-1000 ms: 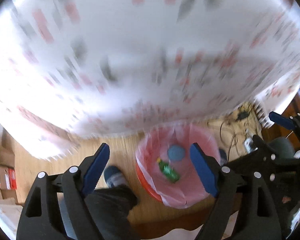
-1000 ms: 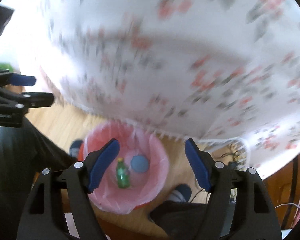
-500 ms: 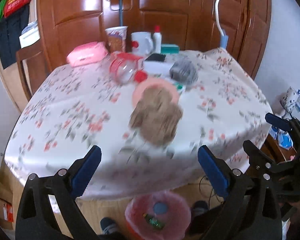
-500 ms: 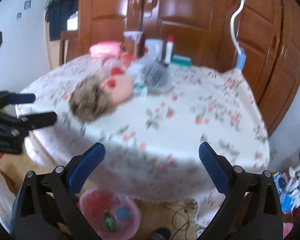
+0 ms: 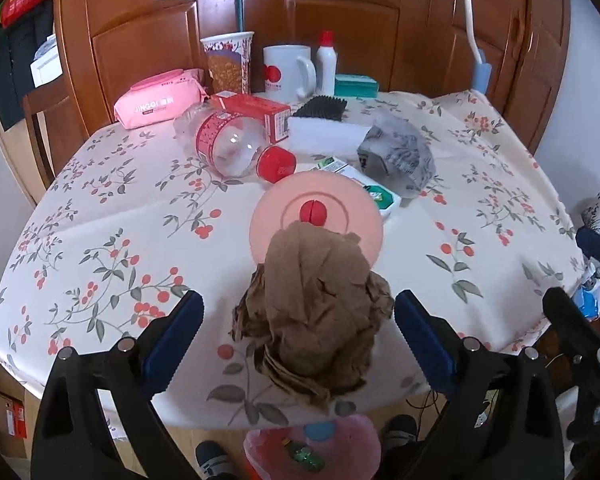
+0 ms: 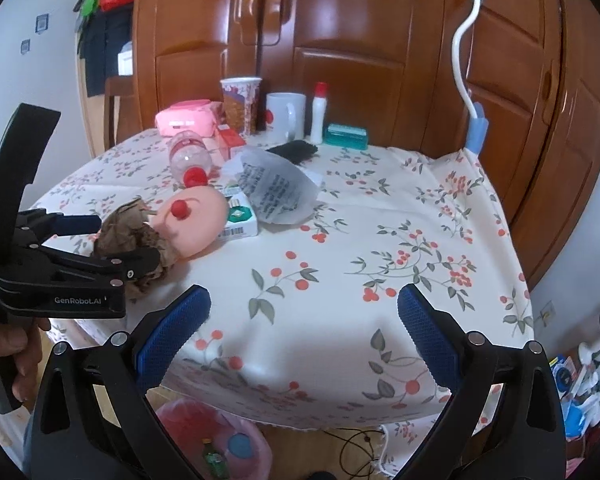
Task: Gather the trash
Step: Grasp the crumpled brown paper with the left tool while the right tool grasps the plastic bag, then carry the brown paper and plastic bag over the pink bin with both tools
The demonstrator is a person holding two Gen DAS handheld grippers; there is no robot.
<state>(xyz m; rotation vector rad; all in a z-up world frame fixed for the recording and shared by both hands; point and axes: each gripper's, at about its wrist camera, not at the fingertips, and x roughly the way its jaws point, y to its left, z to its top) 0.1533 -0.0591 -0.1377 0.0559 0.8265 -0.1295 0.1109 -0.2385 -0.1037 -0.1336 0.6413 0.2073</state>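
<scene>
On the flowered worktop (image 5: 100,216), near its front edge, a crumpled brown paper wad (image 5: 316,320) is lying partly over a pink round lid with a red knob (image 5: 316,216), and the left tool (image 5: 298,320) is hovering with its blue pads spread wide on either side of the wad, gripping nothing. Behind the lid a clear plastic bottle with a red cap (image 5: 232,144) is lying on its side, next to a red carton (image 5: 256,114), a white-and-green box (image 5: 374,194) and a crumpled clear wrapper with dark print (image 5: 398,154). At the back a pink wipes pack reading "JINGOI" (image 5: 160,98) is sitting beside a paper cup (image 5: 230,62), a white mug with a red emblem (image 5: 286,68), a small white bottle with a red cap (image 5: 326,62) and a teal box (image 5: 356,84). Only the right wrist view is showing the left tool from the side (image 6: 100,240), its body marked "GenRobot.AI", with its fingers straddling the paper wad (image 6: 128,236); the same view is showing a barcode on the white-and-green box (image 6: 240,218). The right tool (image 6: 304,328) is hanging released over bare cloth, well apart from the trash. Below the worktop edge, both views are catching a pink-lined bin (image 6: 188,420) holding a green bottle (image 6: 214,460) and a blue disc (image 6: 240,444).
</scene>
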